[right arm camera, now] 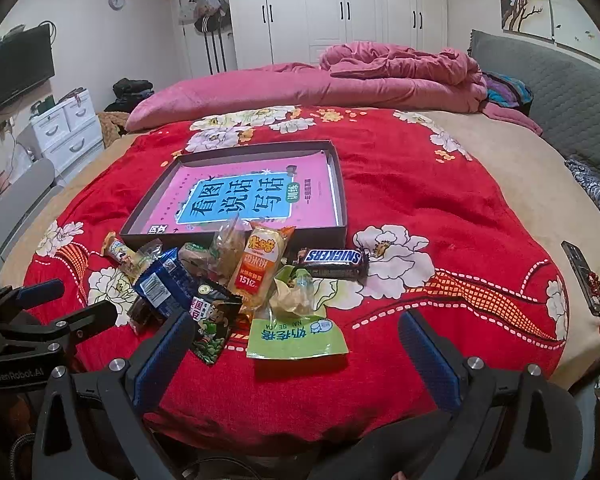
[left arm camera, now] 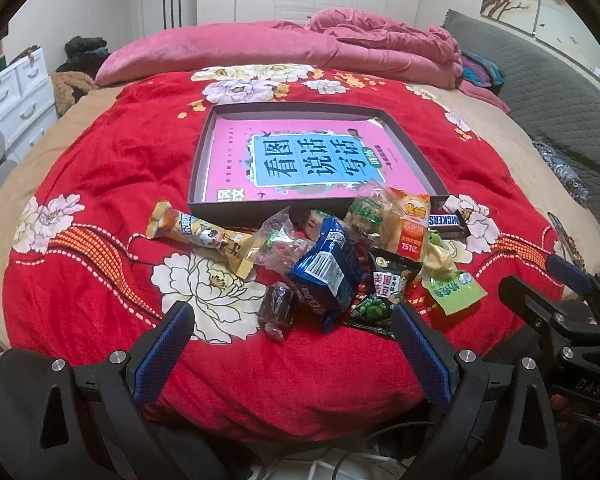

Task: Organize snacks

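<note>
1. A bed under a red floral blanket fills both views, with a rumpled pink quilt at the far side and white wardrobe doors behind it.
2. The left gripper hangs at the bed's near edge, its 2 blue-padded fingers spread wide and holding nothing. The right gripper is likewise spread and empty.
3. The snack pile lies at 12 o'clock from the left gripper, its nearest packets level with the fingertips. From the right gripper it sits at 11 o'clock.
4. A green packet lies flat between the right gripper's fingertips, touched by neither.
5. A blue biscuit pack lies tilted on the heap, long axis running toward 5 o'clock.
6. The Snickers bar lies crosswise, long axis from 9 to 3 o'clock, at the pile's right edge.
7. A yellow tube-shaped snack points toward 10 o'clock on the left side.
8. Beyond the pile at 12 o'clock sits a shallow dark box holding a pink book.
9. Lower wrappers are buried under others, and their print is too small to read.
</note>
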`<state>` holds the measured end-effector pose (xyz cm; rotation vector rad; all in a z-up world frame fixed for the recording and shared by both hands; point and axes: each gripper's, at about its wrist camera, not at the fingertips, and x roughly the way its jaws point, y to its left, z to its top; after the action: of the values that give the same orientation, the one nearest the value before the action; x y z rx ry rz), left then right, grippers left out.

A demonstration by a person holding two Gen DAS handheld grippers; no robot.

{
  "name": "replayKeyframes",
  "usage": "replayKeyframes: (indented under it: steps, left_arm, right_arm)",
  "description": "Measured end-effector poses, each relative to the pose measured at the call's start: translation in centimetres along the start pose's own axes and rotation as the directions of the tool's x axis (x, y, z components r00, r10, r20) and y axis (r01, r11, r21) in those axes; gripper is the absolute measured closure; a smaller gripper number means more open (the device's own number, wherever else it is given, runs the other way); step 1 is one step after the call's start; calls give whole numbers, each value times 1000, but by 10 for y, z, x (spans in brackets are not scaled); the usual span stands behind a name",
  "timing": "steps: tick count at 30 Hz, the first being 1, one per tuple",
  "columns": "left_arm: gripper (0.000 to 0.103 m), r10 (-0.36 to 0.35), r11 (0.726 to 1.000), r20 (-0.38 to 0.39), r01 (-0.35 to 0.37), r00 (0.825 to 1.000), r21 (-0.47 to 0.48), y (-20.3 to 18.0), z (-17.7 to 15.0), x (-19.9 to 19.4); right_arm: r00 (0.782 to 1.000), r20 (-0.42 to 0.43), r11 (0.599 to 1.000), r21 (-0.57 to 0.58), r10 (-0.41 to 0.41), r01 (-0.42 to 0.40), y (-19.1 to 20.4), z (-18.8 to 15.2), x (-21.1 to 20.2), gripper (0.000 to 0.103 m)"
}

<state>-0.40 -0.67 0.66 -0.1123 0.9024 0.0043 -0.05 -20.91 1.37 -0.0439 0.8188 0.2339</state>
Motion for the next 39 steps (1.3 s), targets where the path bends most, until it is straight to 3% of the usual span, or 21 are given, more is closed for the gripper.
replayKeyframes:
  steps: [25, 31, 39]
  left_arm:
    - [4, 7, 991, -29, -11, 1000, -135, 45, 9, 18]
    - [4, -10, 981, -47, 1, 999, -194, 61, 13, 31]
    - [4, -26, 954, -85, 0, 996, -299, 90, 18, 53]
  right_arm:
    - [998, -56, 998, 58, 30, -27, -10, 4, 21, 0]
    - [997, -72, 997, 70, 29, -24, -13, 5, 28, 0]
    - [986, -162, 996, 90, 25, -11, -19, 5, 52, 0]
